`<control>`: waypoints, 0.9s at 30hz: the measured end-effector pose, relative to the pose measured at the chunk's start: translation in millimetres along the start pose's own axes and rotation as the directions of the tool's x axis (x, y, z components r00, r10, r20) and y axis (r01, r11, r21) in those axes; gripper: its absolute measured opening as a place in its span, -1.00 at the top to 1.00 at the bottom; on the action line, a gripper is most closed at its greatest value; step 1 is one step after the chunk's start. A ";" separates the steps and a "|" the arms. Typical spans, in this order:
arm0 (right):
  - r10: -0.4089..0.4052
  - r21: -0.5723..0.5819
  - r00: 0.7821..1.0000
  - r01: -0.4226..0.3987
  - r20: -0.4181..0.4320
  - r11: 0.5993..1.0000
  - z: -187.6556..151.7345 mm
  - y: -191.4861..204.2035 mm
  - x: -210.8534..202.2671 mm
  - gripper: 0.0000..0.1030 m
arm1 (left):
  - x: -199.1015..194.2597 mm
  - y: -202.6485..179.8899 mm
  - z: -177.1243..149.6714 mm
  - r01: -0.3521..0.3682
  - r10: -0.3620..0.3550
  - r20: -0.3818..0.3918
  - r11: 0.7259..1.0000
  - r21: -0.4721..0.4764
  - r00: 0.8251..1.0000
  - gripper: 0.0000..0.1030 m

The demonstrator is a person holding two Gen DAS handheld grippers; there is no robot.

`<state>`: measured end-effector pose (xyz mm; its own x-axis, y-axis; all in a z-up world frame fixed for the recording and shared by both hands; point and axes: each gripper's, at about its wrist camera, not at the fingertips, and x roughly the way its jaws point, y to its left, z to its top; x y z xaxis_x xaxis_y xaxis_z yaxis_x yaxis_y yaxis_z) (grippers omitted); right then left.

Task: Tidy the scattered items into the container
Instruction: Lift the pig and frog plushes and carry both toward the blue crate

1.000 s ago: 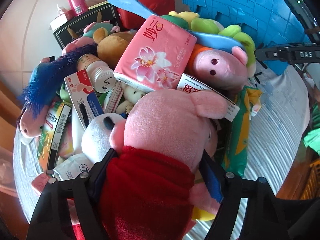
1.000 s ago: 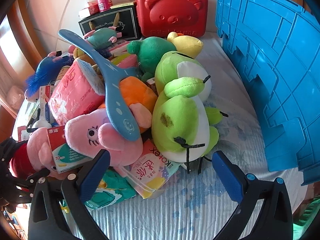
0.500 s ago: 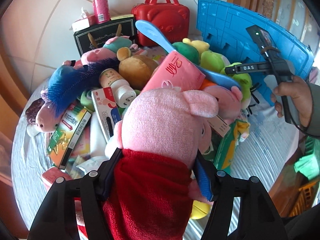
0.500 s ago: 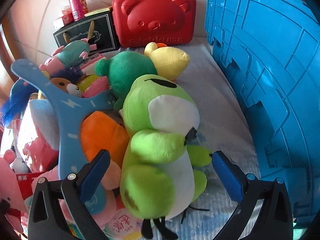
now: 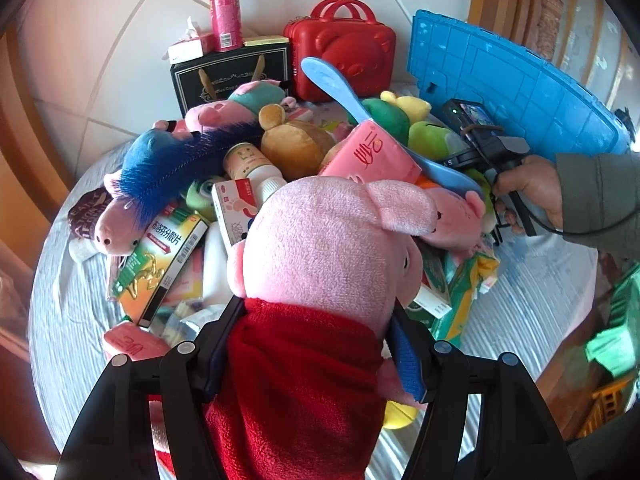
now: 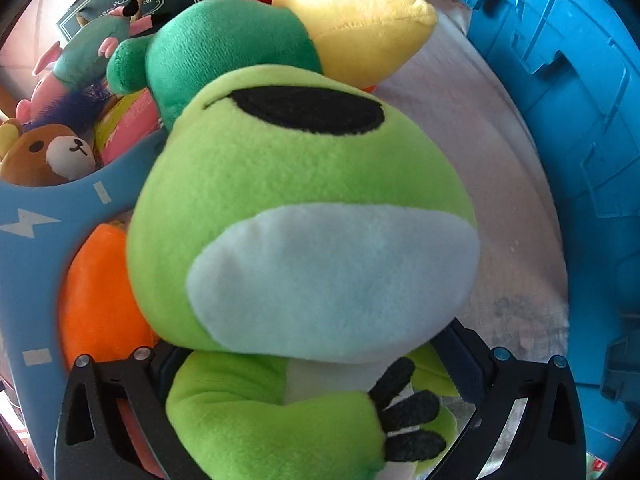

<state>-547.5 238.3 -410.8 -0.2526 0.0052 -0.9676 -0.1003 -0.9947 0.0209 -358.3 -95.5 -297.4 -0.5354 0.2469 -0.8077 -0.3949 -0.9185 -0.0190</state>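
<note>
A pink pig plush (image 5: 328, 240) in a red dress is clamped in my left gripper (image 5: 318, 312), above the pile of toys and boxes. Both pads press into its red body. In the right wrist view a light green frog plush (image 6: 304, 200) fills the frame. My right gripper (image 6: 312, 360) stands wide, with a finger on each side of the frog's body and neither pad visibly squeezing it. The blue crate (image 6: 580, 120) stands to the right of the frog. In the left wrist view the crate (image 5: 500, 80) is at the back right, and a hand (image 5: 532, 188) holds the right gripper over the pile.
The pile on the cloth-covered table (image 5: 520, 320) holds a blue-maned plush (image 5: 160, 160), a brown bear (image 5: 296, 148), a pink tissue pack (image 5: 372, 152), medicine boxes (image 5: 164, 256) and a blue plastic handle (image 5: 340, 92). Behind it are a red bear case (image 5: 344, 52) and a black box (image 5: 228, 76).
My left gripper has risen with the pig plush, so more of the pile shows beneath it. My right gripper has dropped towards the frog and now straddles it.
</note>
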 end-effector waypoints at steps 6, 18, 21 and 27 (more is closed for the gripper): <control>0.013 -0.015 0.999 -0.012 0.035 1.000 -4.8 0.8 -13.2 -0.62 | -8.7 -1.6 3.2 -0.002 0.002 0.026 1.000 0.006 1.000 -0.30; 0.044 -0.010 0.989 -0.043 0.138 0.999 -22.9 -1.0 -59.6 -0.29 | -26.0 -0.8 14.0 0.000 0.001 0.085 1.000 -0.009 0.996 -0.30; 0.054 -0.009 0.984 -0.053 0.167 0.999 -21.7 1.1 -74.6 -0.29 | -31.6 -1.9 16.1 0.002 -0.002 0.100 1.000 -0.008 0.995 -0.30; 0.068 -0.023 0.969 -0.064 0.239 0.998 -27.8 14.3 -102.4 -0.29 | -46.8 -2.3 20.1 0.006 -0.006 0.137 1.000 -0.005 0.991 -0.30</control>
<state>-496.3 220.6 -318.4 -0.4812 -0.0377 -0.8758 -0.0620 -0.9951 0.0770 -347.3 -98.7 -247.7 -0.6303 0.2921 -0.7193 -0.3946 -0.9185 -0.0272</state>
